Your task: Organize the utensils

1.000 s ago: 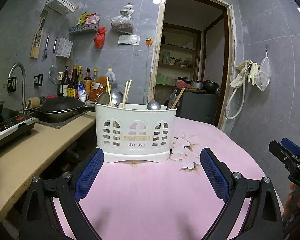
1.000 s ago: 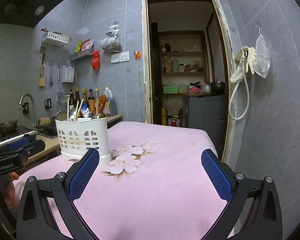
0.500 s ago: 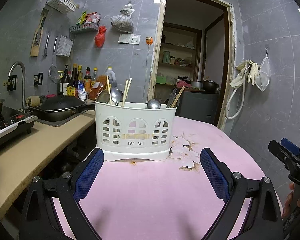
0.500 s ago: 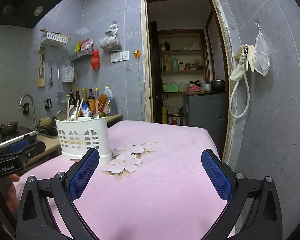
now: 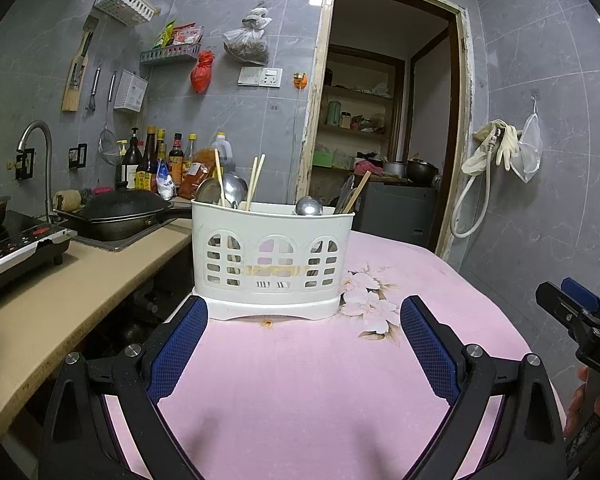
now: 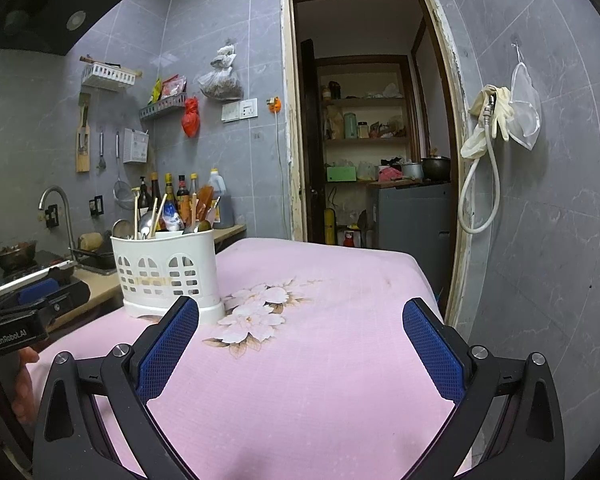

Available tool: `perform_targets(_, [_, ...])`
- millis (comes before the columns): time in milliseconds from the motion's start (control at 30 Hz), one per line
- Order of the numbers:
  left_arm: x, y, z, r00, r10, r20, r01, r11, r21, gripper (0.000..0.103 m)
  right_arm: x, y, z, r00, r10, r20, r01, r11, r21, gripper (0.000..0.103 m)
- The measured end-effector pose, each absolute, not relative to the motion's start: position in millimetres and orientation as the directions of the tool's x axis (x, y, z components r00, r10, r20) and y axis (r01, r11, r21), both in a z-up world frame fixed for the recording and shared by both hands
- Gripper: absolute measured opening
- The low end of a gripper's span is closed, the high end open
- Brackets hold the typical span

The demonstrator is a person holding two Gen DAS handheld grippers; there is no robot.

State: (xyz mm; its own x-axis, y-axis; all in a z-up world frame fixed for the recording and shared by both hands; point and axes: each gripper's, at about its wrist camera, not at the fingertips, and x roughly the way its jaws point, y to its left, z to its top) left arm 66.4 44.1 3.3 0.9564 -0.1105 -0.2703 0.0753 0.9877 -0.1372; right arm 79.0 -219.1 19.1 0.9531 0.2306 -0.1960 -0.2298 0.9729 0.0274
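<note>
A white plastic utensil caddy (image 5: 271, 256) stands on the pink floral tablecloth (image 5: 308, 380), holding metal spoons (image 5: 232, 190), wooden chopsticks (image 5: 255, 176) and a ladle (image 5: 309, 205). My left gripper (image 5: 303, 318) hangs open just in front of the caddy, nothing between its blue pads. In the right wrist view the caddy (image 6: 166, 270) sits at the left, and my right gripper (image 6: 300, 322) is open over the cloth to its right, holding nothing. Each gripper shows at the edge of the other's view.
A beige counter (image 5: 60, 304) runs along the left with a black wok (image 5: 120, 212), an induction cooker (image 5: 16, 244), a tap (image 5: 36, 148) and sauce bottles (image 5: 160, 156). A doorway (image 6: 372, 140) opens behind the table. A hose and gloves (image 6: 488, 128) hang on the right wall.
Almost nothing has moved. Both views shift very slightly, and both grippers stay open and empty in front of the caddy.
</note>
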Motion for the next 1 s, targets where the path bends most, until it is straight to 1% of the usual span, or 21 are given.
perform_targets(1000, [62.8, 45.0, -2.0, 0.953, -0.111, -0.28, 0.076, 0.988, -0.135, 0.095, 79.0, -217.5, 17.9, 0.952, 0.232, -0.202, -0.231, 0.972, 0.03, 0.103])
